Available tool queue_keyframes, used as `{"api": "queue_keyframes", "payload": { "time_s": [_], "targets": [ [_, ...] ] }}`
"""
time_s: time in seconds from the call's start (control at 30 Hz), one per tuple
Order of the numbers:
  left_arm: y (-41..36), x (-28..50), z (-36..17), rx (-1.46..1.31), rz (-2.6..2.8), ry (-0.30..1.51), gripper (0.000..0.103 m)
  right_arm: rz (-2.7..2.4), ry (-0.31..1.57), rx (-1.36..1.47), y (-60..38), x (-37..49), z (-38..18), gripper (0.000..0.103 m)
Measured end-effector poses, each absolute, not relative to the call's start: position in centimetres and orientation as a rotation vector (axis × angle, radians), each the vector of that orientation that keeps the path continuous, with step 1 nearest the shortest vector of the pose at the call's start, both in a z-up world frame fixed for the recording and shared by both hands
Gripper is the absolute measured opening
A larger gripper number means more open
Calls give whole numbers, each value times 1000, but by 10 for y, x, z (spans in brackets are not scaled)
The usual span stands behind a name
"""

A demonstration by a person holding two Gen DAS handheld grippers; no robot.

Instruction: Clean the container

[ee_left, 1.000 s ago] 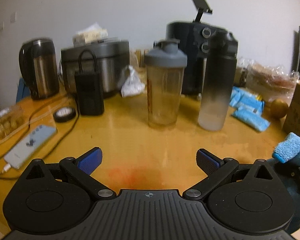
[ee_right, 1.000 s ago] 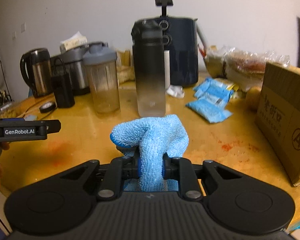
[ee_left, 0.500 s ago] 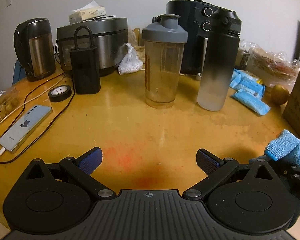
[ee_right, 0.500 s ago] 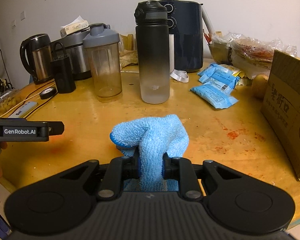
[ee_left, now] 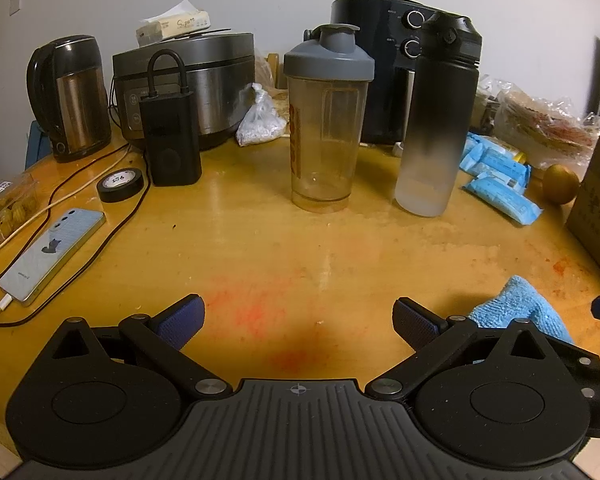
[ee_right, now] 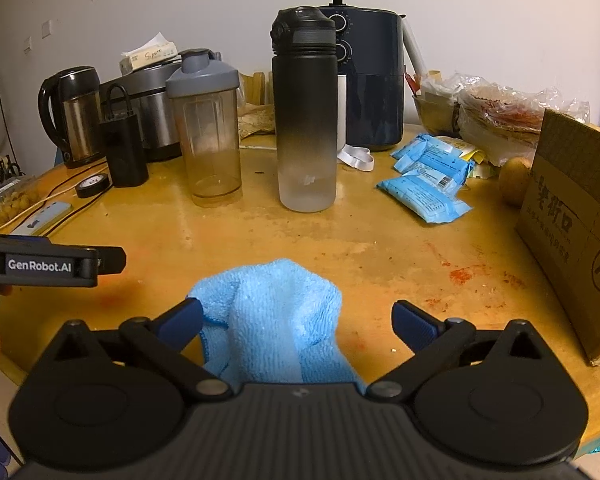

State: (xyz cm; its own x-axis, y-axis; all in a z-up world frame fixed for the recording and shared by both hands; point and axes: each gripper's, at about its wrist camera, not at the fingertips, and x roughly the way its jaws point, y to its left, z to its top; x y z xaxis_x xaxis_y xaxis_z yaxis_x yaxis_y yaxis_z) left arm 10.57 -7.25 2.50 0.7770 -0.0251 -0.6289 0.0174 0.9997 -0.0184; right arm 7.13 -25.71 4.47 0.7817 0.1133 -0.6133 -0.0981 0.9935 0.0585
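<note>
A clear shaker cup with a grey lid stands upright mid-table, and a black-to-frosted bottle stands just right of it. A blue cloth lies bunched on the table near the front edge. My right gripper has just been opening and now stands open, its jaws wide either side of the cloth with the pads off it. My left gripper is open over bare tabletop, with nothing between its fingers, left of the cloth.
A kettle, rice cooker, black power bank, tape roll and phone with cables fill the left. An air fryer stands behind; blue packets and a cardboard box sit at the right.
The right gripper's jaws have opened wide and let go of the blue cloth, which now rests loosely between them. The left gripper's view has tipped slightly downward.
</note>
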Motion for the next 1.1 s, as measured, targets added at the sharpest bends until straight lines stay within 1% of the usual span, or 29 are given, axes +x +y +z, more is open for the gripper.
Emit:
{"api": "queue_keyframes", "payload": {
  "time_s": [1.1],
  "targets": [
    [-69,105,23,-10,-13,678,103,116,656,20,-256,71,43,103]
  ]
}}
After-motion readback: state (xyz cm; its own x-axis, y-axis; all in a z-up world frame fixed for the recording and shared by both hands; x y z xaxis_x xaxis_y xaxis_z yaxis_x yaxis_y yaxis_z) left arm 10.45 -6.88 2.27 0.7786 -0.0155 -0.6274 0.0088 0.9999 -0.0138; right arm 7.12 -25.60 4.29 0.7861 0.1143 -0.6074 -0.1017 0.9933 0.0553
